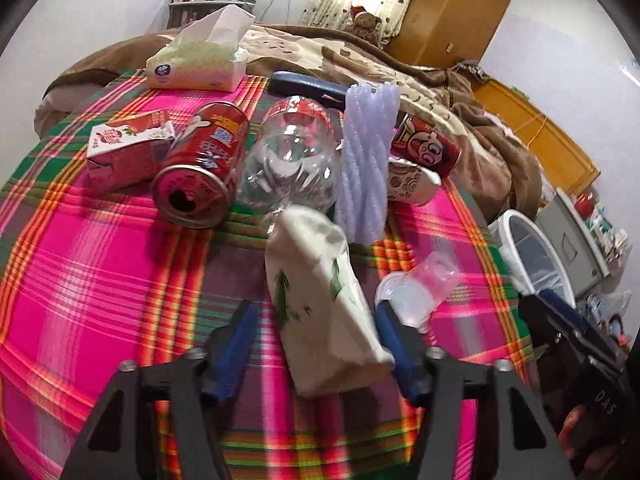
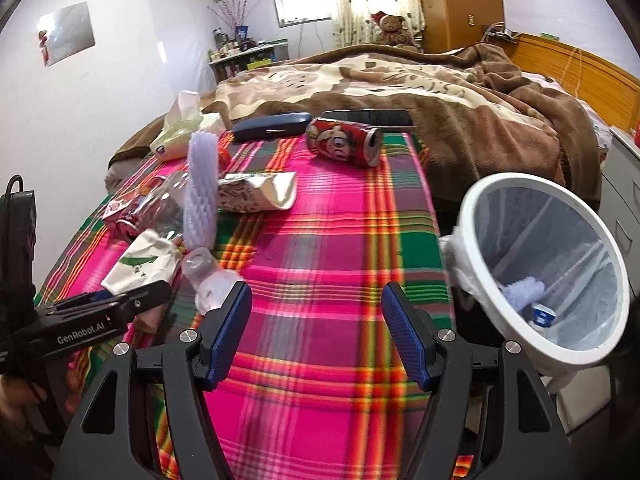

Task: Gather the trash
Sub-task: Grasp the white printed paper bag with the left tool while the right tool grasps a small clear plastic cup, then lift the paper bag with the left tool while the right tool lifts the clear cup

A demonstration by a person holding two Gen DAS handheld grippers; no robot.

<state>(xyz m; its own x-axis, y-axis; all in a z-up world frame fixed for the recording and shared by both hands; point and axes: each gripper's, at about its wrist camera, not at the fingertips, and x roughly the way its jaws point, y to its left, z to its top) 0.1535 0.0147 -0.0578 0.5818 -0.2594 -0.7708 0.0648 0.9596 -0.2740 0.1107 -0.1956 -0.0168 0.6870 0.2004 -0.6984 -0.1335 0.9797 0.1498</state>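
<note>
Spread over a plaid cloth (image 2: pixel 320 248) at the foot of a bed, a run of trash. Farthest left, a pink-and-white drink carton (image 1: pixel 124 152) lying just beside a red can (image 1: pixel 200 168) tipped on its side, opening toward the camera. Next along, a clear plastic bottle (image 1: pixel 292 152) with a red label, on its side, touching a strip of lilac foam netting (image 1: pixel 366 160). Behind these, near the bed, a tissue pack (image 1: pixel 196 64) with one sheet pulled up, and a dark glasses case (image 1: pixel 308 86).

Nearer, at centre — a crumpled white paper bag with green print (image 1: pixel 320 300) between the wide-spread blue pads of the left gripper (image 1: pixel 316 344); contact with the right-hand pad cannot be told, the left-hand pad well clear of it. Just right of that, a clear plastic cup (image 1: pixel 416 288) on its side.

Further right, a patterned paper wrapper (image 2: pixel 256 192) and a crushed red cartoon can (image 2: pixel 344 140) lying on the cloth.

Right gripper (image 2: pixel 316 336) — jaws wide apart, nothing between them, above bare cloth.

Far right, off the edge of the cloth, a white bin (image 2: pixel 504 344) lined with a clear bag; inside, a lilac foam piece (image 2: pixel 520 290) and a small blue-and-white container (image 2: pixel 544 316) at the bottom.
</note>
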